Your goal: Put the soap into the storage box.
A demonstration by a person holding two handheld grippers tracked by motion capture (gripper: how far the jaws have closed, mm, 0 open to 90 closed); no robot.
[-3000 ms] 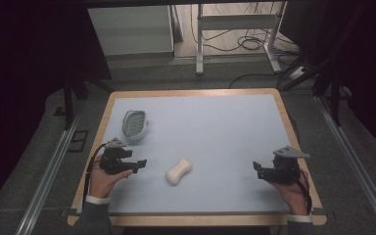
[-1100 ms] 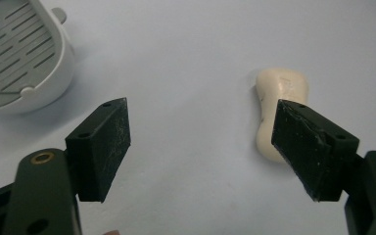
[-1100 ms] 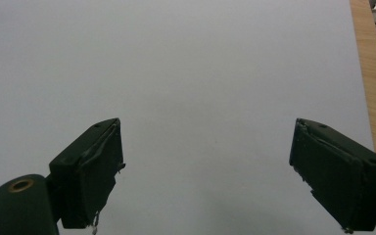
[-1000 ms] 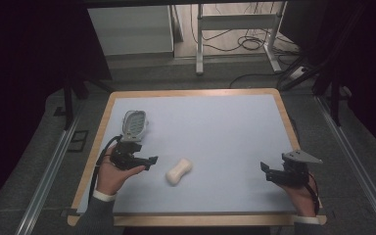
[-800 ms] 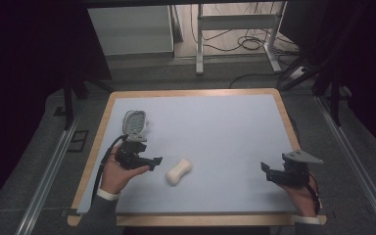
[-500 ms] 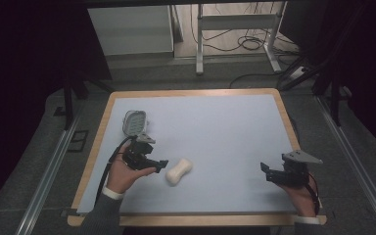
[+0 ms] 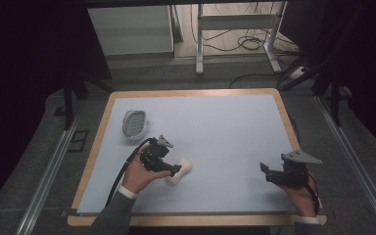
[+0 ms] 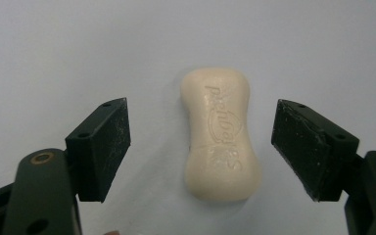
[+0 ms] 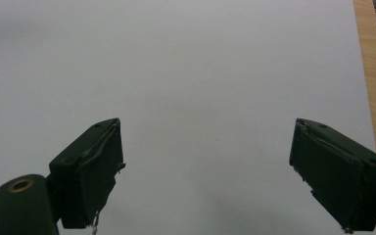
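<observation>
Surroundings: we see a soap dish (image 7: 134, 123) at upper left on the pale table (image 7: 225, 127), nothing blocking.
Soap: the bar (image 8: 221, 133) lies lower centre, long axis running up-frame between the jaws.
Left gripper (image 8: 200, 147): wide apart, straddling it, untouching.
Right gripper (image 9: 206, 171): agape, empty, lower right.

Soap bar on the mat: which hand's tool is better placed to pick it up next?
Left. The left tool is open with the soap bar lying between its jaws, neither pad touching it. The right tool is open too, but sits far across the mat near the right edge, with bare surface ahead of it.
</observation>
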